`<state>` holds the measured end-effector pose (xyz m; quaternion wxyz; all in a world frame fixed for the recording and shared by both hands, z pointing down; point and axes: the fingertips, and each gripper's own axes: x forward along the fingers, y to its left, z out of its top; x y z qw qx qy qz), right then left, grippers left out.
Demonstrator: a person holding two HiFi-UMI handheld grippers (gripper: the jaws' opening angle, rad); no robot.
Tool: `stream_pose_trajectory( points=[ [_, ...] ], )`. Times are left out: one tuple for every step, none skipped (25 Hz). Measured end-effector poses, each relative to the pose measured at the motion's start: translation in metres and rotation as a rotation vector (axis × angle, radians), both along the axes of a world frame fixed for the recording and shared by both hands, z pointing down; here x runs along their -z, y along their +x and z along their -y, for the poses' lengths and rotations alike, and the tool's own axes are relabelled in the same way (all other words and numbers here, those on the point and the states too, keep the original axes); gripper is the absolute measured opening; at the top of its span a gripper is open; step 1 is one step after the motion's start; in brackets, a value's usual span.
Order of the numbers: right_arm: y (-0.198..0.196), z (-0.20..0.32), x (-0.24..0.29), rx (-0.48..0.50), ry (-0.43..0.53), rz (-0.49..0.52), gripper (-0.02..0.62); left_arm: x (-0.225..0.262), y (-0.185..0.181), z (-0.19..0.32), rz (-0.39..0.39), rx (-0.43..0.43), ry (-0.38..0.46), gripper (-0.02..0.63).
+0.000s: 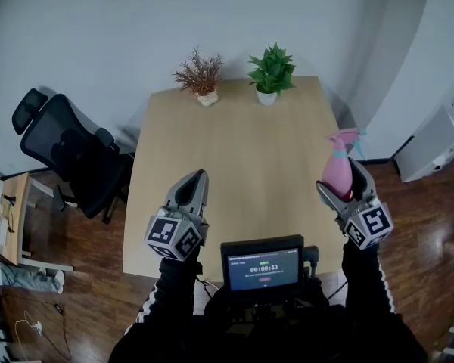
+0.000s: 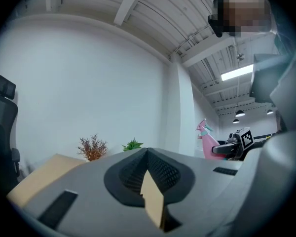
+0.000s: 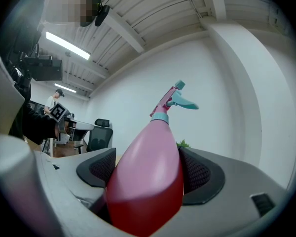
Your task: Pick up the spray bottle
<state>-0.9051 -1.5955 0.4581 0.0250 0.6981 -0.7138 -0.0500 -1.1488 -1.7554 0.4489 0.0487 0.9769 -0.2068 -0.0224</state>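
Note:
A pink spray bottle (image 1: 337,169) with a teal trigger is held up above the table's right edge, with my right gripper (image 1: 340,187) shut on its body. In the right gripper view the spray bottle (image 3: 150,177) fills the gap between the jaws, nozzle pointing up. My left gripper (image 1: 193,190) hovers over the wooden table (image 1: 242,150) near its front left, jaws closed together with nothing in them. From the left gripper view the left gripper (image 2: 149,179) shows only a thin slit, and the spray bottle (image 2: 207,141) appears far right.
A dry reddish plant (image 1: 200,74) and a green potted plant (image 1: 271,72) stand at the table's far edge. A black office chair (image 1: 72,153) is left of the table. A small screen (image 1: 263,267) sits at the person's chest. White cabinet (image 1: 437,138) at right.

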Motion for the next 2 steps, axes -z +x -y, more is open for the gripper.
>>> stream_pose_trajectory(
  points=[
    [0.0009, 0.0008, 0.0001, -0.001, -0.002, 0.0, 0.387, 0.0018, 0.0015, 0.0012, -0.002, -0.002, 0.005, 0.0],
    [0.0018, 0.0016, 0.0002, -0.002, -0.004, 0.0, 0.387, 0.0036, 0.003, 0.0024, -0.003, -0.005, 0.011, 0.0]
  ],
)
